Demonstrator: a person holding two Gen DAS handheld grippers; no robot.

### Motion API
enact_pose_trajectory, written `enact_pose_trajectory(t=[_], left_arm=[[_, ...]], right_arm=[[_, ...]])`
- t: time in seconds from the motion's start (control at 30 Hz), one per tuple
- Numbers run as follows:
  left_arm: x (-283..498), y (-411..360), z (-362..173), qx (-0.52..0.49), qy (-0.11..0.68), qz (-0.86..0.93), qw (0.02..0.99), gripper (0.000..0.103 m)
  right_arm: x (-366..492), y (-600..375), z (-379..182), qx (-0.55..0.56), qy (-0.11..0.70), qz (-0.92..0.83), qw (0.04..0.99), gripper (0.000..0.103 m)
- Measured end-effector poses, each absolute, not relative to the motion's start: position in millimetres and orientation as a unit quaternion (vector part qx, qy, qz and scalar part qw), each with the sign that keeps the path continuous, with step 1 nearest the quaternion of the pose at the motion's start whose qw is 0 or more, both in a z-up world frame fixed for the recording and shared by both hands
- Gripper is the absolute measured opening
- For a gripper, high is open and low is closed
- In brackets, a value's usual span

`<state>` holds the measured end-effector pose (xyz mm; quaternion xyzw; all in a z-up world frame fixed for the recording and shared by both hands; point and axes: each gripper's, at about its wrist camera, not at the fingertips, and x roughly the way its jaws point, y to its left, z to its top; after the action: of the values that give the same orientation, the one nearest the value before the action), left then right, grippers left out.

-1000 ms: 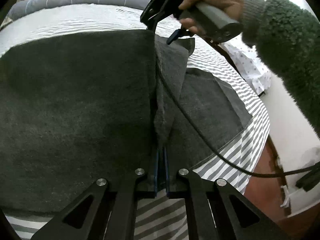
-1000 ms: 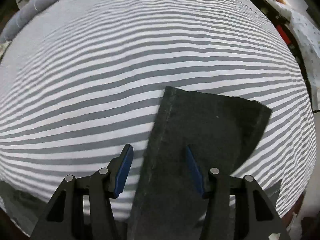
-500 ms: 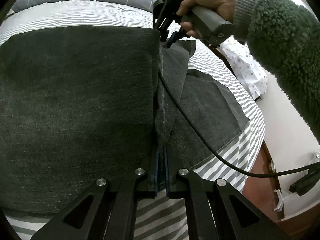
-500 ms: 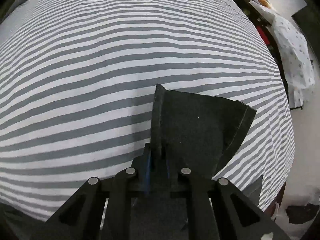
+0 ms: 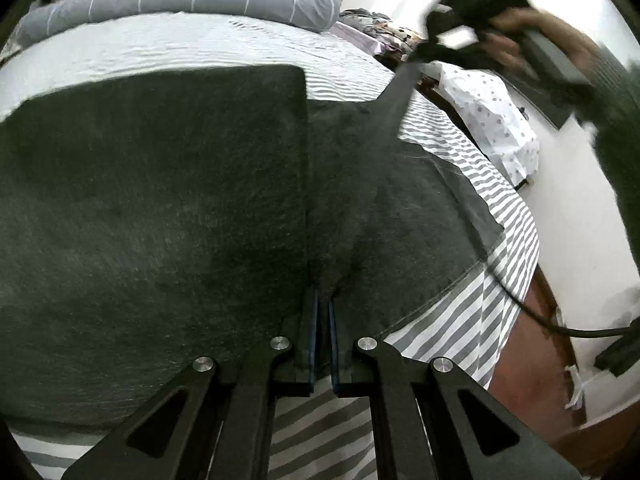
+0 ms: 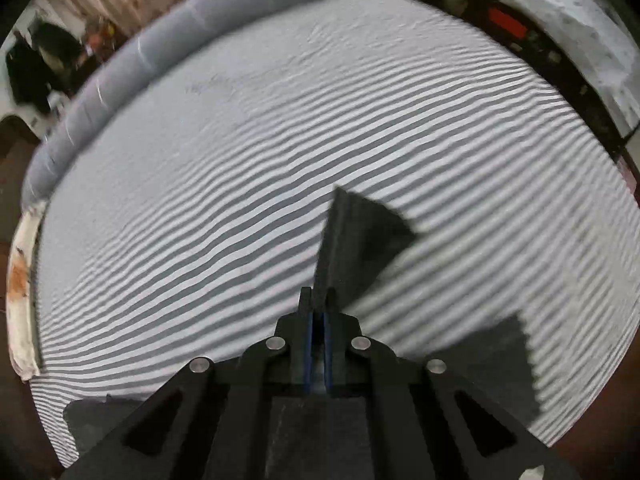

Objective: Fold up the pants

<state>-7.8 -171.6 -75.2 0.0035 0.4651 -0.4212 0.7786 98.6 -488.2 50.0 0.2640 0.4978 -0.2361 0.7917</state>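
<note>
My left claw (image 5: 323, 312) pinches the near edge of the dark grey pants (image 5: 152, 208) spread on the striped bed (image 5: 472, 316) — my right claw (image 6: 316, 312), jaws just closed, pinches a pant-leg corner lifted clear of the sheet.

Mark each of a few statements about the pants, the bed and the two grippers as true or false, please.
1. The left gripper is shut on the pants. True.
2. The right gripper is open and empty. False: it has just closed on a corner of the pants.
3. The sheet is plain white. False: it has grey and white stripes.
4. The right gripper holds its corner above the bed. True: the left wrist view shows the cloth pulled up taut.
5. The pants are light blue. False: they are dark grey.
</note>
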Motion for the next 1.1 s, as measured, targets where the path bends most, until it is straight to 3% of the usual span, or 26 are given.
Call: enact_pose_trajectory(t=[0.2, 0.53, 0.7, 0.77, 0.83, 1.0, 1.07, 1.1], left_arm=[[-21.8, -169.6, -65.3, 0.047, 0.447, -0.437, 0.779, 0.004], [-34.7, -182.5, -70.7, 0.095, 0.444, -0.423, 0.784, 0.004], [-33.8, -188.8, -72.6, 0.105, 0.445, -0.415, 0.786, 0.004], [-34.9, -191.8, -72.1, 0.111, 0.442, -0.411, 0.789, 0.005], [-35.7, -195.5, -71.5, 0.117, 0.438, -0.407, 0.793, 0.005], [-33.9, -203.3, -71.2, 0.123, 0.431, -0.399, 0.8, 0.005], [-32.4, -207.5, -72.1, 0.126, 0.43, -0.395, 0.802, 0.005], [-31.1, -209.5, -72.1, 0.125, 0.43, -0.393, 0.803, 0.005]], right_arm=[[-13.7, -528.4, 65.3, 0.311, 0.437, -0.261, 0.802, 0.001], [-105.7, -566.1, -47.0, 0.479, 0.407, -0.241, 0.739, 0.004], [-123.6, -574.3, -74.3, 0.527, 0.377, -0.213, 0.731, 0.014], [-127.0, -571.8, -76.5, 0.528, 0.366, -0.197, 0.741, 0.022], [-125.5, -566.5, -75.9, 0.519, 0.363, -0.194, 0.749, 0.037], [-119.0, -572.7, -79.7, 0.515, 0.33, -0.18, 0.77, 0.036], [-117.2, -579.8, -84.8, 0.529, 0.324, -0.174, 0.765, 0.026], [-116.0, -582.7, -86.7, 0.531, 0.321, -0.176, 0.764, 0.015]])
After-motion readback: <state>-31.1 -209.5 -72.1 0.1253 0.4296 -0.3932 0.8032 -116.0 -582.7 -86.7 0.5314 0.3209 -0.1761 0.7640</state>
